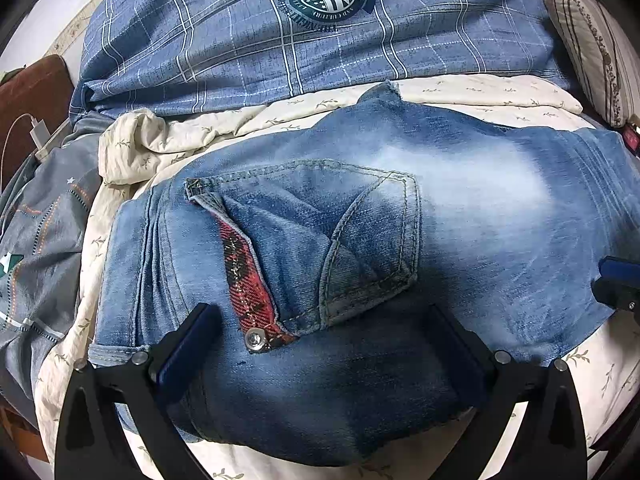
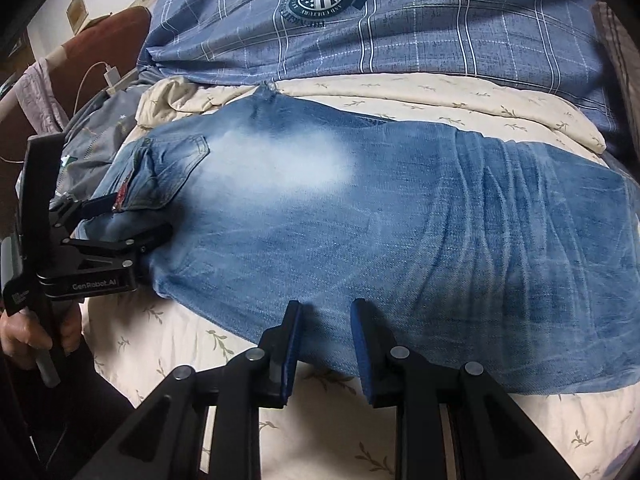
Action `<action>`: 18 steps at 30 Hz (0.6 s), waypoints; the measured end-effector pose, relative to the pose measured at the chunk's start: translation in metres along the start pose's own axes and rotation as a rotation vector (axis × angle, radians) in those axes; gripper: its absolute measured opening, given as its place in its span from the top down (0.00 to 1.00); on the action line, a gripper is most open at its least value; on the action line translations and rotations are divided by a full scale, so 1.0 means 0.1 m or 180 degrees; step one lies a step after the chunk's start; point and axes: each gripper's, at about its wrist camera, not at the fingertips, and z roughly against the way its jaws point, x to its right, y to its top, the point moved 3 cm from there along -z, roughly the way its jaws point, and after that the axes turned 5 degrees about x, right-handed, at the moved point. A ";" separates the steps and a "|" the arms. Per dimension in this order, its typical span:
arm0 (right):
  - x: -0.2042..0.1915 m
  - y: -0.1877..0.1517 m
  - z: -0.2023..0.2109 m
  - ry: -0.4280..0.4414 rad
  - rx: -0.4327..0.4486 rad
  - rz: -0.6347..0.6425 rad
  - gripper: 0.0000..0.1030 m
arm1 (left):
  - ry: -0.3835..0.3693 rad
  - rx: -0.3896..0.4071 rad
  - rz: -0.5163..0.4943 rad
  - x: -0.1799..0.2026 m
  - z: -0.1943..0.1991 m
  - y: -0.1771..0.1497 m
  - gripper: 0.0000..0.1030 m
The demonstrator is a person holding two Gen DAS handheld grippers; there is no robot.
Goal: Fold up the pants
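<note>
- Left gripper: I see its jaws spread wide over the waist end of the jeans, pinching nothing.
- Right gripper: jaws apart at the near leg edge, no cloth between them.
- Jeans lie flat on the cream sheet, plaid quilt beyond.
- Risk: grabbing only the top denim layer, so the fold skews; the loose sheet may bunch.

Left gripper: the black two-finger gripper with blue pads is reaching forward and low, its fingers spread wide apart.
Left gripper, from the right wrist view: it is lying nearly level, pointing right.
Left hand: the person's bare hand is wrapping around the dark handle below the tool.
Right gripper: the matching black gripper with blue pads is angling downward, its fingers parted by a narrow gap.
</note>
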 end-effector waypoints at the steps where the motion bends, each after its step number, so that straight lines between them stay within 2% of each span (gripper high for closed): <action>1: 0.00 0.00 0.00 0.0000 -0.0002 -0.0005 0.72 | 0.0001 0.0011 0.0002 0.01 0.00 0.00 0.00; 7: -0.08 0.06 0.04 -0.0137 0.0070 0.0066 0.72 | -0.0046 -0.0010 0.0028 -0.03 0.01 0.00 0.00; 12: -0.12 0.15 0.13 -0.0377 0.0263 0.0100 0.72 | -0.0073 0.0059 0.0077 -0.08 0.07 0.04 0.00; 18: -0.12 0.21 0.16 -0.0658 0.0303 0.0144 0.72 | -0.0025 0.0045 0.0008 -0.06 0.04 0.03 0.00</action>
